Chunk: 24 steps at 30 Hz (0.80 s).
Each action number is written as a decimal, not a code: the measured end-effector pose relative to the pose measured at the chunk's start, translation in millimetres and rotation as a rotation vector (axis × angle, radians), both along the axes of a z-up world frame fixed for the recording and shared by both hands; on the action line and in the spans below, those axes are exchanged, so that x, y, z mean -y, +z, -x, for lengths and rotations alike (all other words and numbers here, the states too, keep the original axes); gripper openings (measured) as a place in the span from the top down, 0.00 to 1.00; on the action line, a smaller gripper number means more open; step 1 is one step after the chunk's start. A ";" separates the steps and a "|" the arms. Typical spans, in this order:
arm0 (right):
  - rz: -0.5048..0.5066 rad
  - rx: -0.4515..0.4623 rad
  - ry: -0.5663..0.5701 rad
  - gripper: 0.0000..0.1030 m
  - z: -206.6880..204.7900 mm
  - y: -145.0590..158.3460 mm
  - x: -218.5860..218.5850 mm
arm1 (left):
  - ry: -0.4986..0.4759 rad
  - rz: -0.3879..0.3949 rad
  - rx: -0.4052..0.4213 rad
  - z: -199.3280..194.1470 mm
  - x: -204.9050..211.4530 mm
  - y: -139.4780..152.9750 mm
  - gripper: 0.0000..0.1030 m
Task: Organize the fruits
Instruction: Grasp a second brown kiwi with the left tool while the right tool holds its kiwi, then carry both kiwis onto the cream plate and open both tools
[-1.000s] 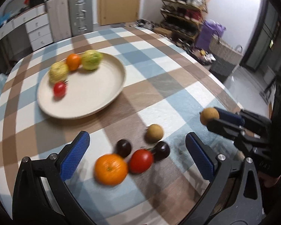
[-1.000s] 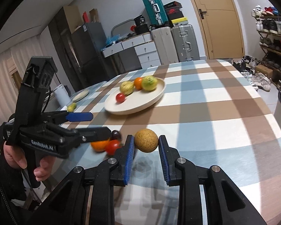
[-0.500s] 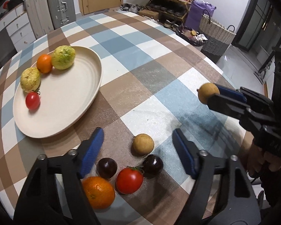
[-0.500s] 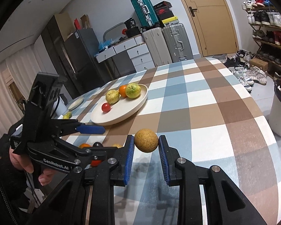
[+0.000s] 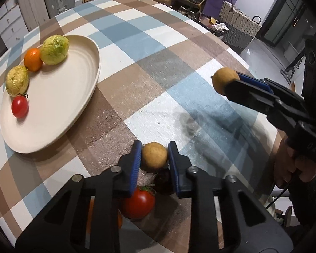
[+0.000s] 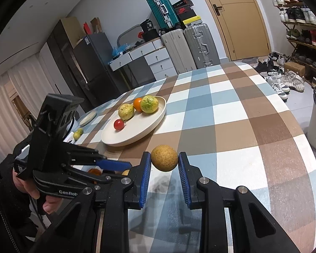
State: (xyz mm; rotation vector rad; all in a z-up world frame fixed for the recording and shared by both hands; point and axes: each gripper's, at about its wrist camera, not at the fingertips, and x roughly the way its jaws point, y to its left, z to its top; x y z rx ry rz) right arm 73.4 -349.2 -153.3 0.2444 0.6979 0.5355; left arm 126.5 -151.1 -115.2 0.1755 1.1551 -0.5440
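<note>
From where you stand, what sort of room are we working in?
Most likely a lived-in home, a dining table near the entryway: a checkered tablecloth, a shoe rack beside the door, and suitcases stacked against the wall.

Even indoor light, soft shadows, sharp focus, fisheye-warped edges

A lived-in home: checked tablecloth (image 6: 238,113), shoe rack (image 6: 301,21), stacked suitcases (image 6: 187,44), fridge (image 6: 94,63), wooden door (image 6: 238,16).
</note>
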 end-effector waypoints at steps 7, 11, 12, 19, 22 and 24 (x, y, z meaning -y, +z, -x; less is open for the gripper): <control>-0.001 -0.007 -0.001 0.74 -2.6 -1.0 0.0 | -0.006 0.023 0.000 -1.0 1.4 3.2 0.79; 0.002 -0.007 0.000 0.74 -3.8 -0.6 -0.6 | -0.005 0.044 0.023 0.2 -0.4 14.3 0.79; 0.003 -0.007 -0.001 0.74 -4.4 0.0 -0.9 | -0.004 0.049 0.027 -0.4 -1.3 16.7 0.79; -0.001 -0.007 0.000 0.74 -13.3 6.6 -5.1 | 0.036 0.107 0.064 -5.1 -21.9 39.0 0.79; 0.000 -0.005 0.006 0.74 -20.1 11.2 -10.2 | 0.076 0.133 0.084 -10.2 -38.5 48.1 0.79; 0.001 0.000 0.017 0.74 -25.9 15.1 -15.9 | 0.108 0.153 0.095 -15.4 -52.3 54.6 0.79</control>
